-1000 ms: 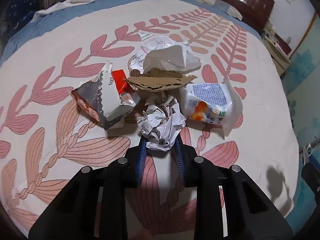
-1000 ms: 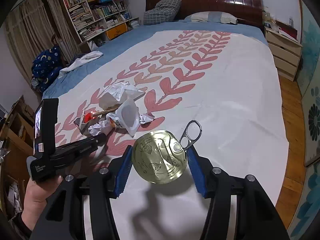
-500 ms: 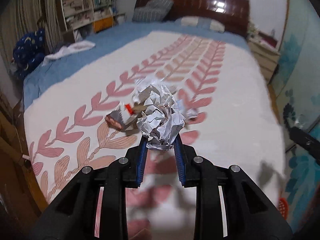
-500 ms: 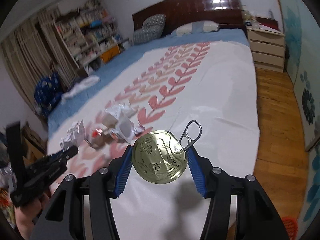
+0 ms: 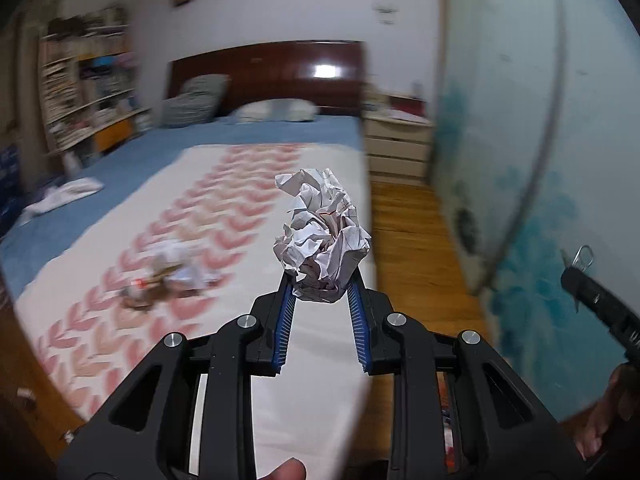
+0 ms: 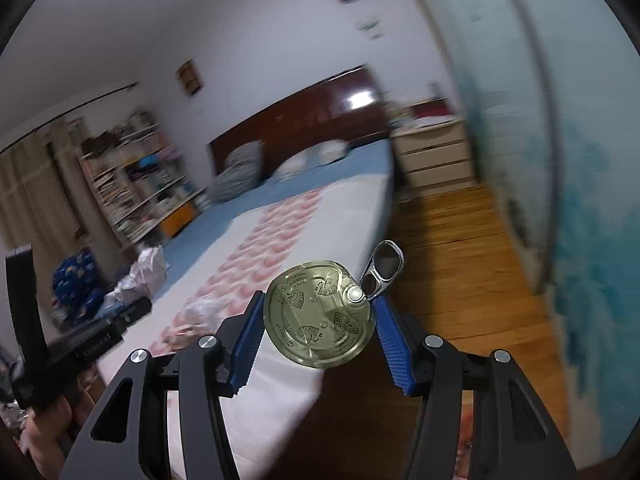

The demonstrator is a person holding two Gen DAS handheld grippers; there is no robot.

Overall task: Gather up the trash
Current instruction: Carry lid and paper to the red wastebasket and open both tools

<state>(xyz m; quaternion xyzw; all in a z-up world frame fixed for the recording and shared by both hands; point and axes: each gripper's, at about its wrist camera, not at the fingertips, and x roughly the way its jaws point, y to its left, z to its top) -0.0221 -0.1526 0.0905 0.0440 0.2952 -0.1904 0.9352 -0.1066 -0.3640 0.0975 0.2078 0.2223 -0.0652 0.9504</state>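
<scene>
Aloft, left claw [image 5: 320, 294] clamps paper ball [image 5: 320, 232]

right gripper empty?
No, the right gripper is clamped on a round metal can lid by its edges, the pull tab sticking up beside the right finger.

Left hand-held gripper [image 5: 321, 289] clamped on a paper ball [image 5: 321, 236]. Right hand-held gripper [image 6: 320, 318] pinches a can lid [image 6: 318, 316] edgewise. Both point slightly downward.

My bed [image 5: 224, 344], white cover w/ pink leaf print; trash pile [image 5: 168, 276] lies on it, well short of the pillows [image 5: 276, 110].
</scene>
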